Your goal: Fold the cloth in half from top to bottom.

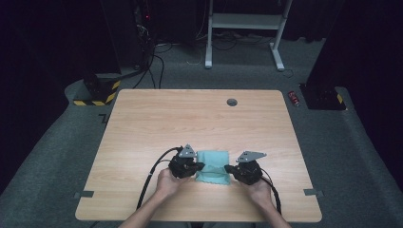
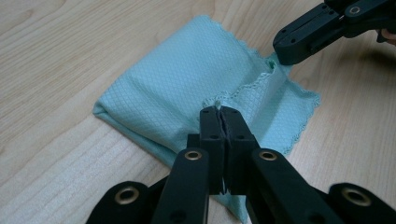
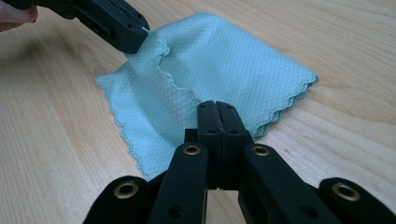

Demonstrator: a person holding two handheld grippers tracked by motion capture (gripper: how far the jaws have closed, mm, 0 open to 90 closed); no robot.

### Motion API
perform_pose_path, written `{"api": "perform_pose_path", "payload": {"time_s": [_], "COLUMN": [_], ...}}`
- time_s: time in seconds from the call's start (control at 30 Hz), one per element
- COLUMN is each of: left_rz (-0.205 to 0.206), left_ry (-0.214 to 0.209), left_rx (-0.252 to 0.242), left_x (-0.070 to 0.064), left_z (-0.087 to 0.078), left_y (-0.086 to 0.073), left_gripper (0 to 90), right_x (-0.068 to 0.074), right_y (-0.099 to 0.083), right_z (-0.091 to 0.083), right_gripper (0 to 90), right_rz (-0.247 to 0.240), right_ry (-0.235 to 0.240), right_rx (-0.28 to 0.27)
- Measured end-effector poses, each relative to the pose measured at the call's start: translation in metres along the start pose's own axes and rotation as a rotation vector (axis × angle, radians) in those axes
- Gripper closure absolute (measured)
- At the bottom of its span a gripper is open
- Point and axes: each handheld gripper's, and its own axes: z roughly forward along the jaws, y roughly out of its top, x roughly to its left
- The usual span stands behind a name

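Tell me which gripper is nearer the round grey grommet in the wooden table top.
Right, though only slightly. The right gripper sits almost straight below the round grey grommet, at the folded teal cloth's right edge; the left gripper lies further left.

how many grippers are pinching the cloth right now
2. The left gripper is shut on the near corner of the turquoise cloth; the right gripper is shut on its other near corner.
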Motion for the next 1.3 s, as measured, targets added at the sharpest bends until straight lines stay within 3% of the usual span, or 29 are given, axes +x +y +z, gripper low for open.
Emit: {"api": "perform_pose_path", "payload": {"time_s": [0.43, 0.7, 0.9, 1.0, 1.1, 1.2, 1.3], "left_rz": [0.031, 0.036, 0.027, 0.029, 0.023, -0.009, -0.036], "left_ry": [0.017, 0.001, -0.015, -0.017, -0.019, -0.033, -0.006], "left_rx": [0.010, 0.028, 0.053, 0.076, 0.064, 0.013, -0.011], "left_x": [-0.006, -0.010, -0.013, -0.016, -0.018, -0.018, -0.018], "left_z": [-0.003, -0.008, -0.015, -0.020, -0.027, -0.036, -0.036], "left_y": [-0.007, -0.014, -0.025, -0.029, -0.030, -0.026, -0.016], "left_gripper": [86.4, 82.5, 77.3, 68.3, 60.4, 56.0, 52.6], "right_x": [0.007, 0.010, 0.013, 0.013, 0.013, 0.012, 0.012], "right_y": [-0.006, -0.013, -0.017, -0.017, -0.017, -0.017, -0.014], "right_z": [0.000, 0.002, -0.002, -0.006, -0.009, -0.012, -0.015], "right_gripper": [90.0, 88.7, 79.3, 75.4, 72.1, 70.7, 72.8], "right_rz": [-0.019, -0.012, -0.012, -0.011, -0.006, 0.012, 0.030], "right_ry": [0.004, 0.027, 0.062, 0.080, 0.089, 0.102, 0.090], "right_rx": [0.013, 0.029, 0.039, 0.034, 0.026, -0.002, -0.026]}}
